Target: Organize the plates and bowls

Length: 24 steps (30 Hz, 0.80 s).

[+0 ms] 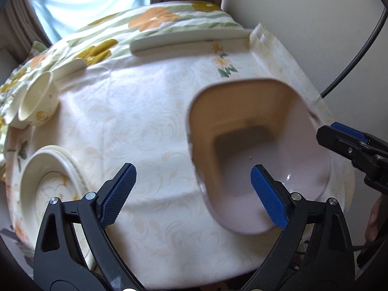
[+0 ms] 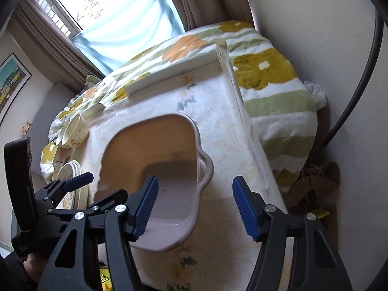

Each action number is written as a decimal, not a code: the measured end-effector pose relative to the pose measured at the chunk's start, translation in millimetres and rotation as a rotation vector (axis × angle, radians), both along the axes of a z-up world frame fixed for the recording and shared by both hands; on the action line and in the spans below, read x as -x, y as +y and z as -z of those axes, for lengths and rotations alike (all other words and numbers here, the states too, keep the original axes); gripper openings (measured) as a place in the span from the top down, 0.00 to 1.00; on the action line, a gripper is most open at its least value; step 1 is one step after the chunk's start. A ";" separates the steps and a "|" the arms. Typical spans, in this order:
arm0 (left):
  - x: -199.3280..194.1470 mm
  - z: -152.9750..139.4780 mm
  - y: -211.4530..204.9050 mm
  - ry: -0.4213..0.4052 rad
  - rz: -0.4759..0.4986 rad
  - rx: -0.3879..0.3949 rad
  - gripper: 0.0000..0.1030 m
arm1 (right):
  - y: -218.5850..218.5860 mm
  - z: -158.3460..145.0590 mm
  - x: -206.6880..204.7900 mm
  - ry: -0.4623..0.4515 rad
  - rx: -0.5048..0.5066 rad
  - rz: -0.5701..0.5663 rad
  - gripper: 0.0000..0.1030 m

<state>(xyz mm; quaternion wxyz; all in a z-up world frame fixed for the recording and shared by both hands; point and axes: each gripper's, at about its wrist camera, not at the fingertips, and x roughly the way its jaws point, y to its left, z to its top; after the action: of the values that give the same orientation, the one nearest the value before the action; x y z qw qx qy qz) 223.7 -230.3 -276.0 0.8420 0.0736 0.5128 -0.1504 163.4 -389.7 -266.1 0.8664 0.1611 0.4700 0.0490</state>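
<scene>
The pink handled dish (image 2: 167,189) sits on the cloth-covered worktop (image 1: 145,121) near its front right edge, with both grippers' jaws spread wide and holding nothing. The right gripper (image 2: 194,206) straddles the dish's right rim, the left gripper (image 1: 191,194) its left rim. The glazed wall looks slippery, so a shallow pinch could tip it or drag the loose cloth, nudging the stacked plates (image 1: 48,184) and cream bowl (image 1: 38,101).

Left tongs (image 1: 192,195) open above the counter (image 1: 145,126). Pink dish (image 1: 286,169) right of them; stacked plates (image 1: 48,184) left; bowl (image 1: 37,104) beyond.
</scene>
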 end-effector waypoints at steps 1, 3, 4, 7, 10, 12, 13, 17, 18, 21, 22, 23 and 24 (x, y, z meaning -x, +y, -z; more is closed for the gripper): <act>3.1 -10.4 5.4 -0.016 -0.012 0.005 0.08 | 2.4 -7.6 1.2 -0.015 0.013 -0.010 0.43; 9.3 -33.1 18.0 -0.054 -0.038 0.011 0.08 | 10.2 -28.3 2.0 -0.054 0.032 -0.048 0.43; 12.6 -47.2 26.4 -0.080 -0.056 0.016 0.08 | 15.1 -39.0 1.6 -0.076 0.037 -0.071 0.43; 19.1 -86.9 53.5 -0.164 -0.118 0.028 0.05 | 36.1 -70.1 -4.4 -0.144 0.048 -0.151 0.37; 18.7 -118.3 84.6 -0.247 -0.201 0.019 0.00 | 62.8 -96.3 -14.7 -0.222 0.016 -0.227 0.07; 16.0 -130.4 107.5 -0.271 -0.239 0.026 0.00 | 83.8 -109.1 -25.3 -0.257 -0.007 -0.267 0.07; 12.6 -134.9 122.8 -0.276 -0.260 0.028 0.00 | 93.8 -111.6 -29.9 -0.258 -0.006 -0.278 0.07; -5.8 -143.1 180.6 -0.264 -0.327 0.063 0.00 | 141.8 -120.7 -56.2 -0.238 0.020 -0.328 0.07; -11.3 -143.6 196.1 -0.260 -0.341 0.079 0.00 | 155.0 -122.0 -64.6 -0.237 0.034 -0.327 0.07; -29.8 -140.9 234.9 -0.237 -0.376 0.113 0.00 | 186.8 -122.6 -89.7 -0.213 0.061 -0.313 0.07; -37.3 -136.9 247.2 -0.222 -0.387 0.118 0.00 | 194.9 -120.9 -97.3 -0.203 0.054 -0.323 0.07; -46.9 -131.6 259.1 -0.200 -0.398 0.121 0.00 | 207.9 -117.3 -109.4 -0.183 0.051 -0.336 0.07; -55.8 -126.2 268.4 -0.179 -0.405 0.128 0.00 | 215.6 -114.6 -118.0 -0.170 0.054 -0.338 0.07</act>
<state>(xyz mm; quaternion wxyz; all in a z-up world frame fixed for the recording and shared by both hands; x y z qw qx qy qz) 279.5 38.2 -149.8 0.9002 -0.0712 0.4296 -0.0036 281.4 -174.1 -151.6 0.8865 0.0518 0.4167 0.1946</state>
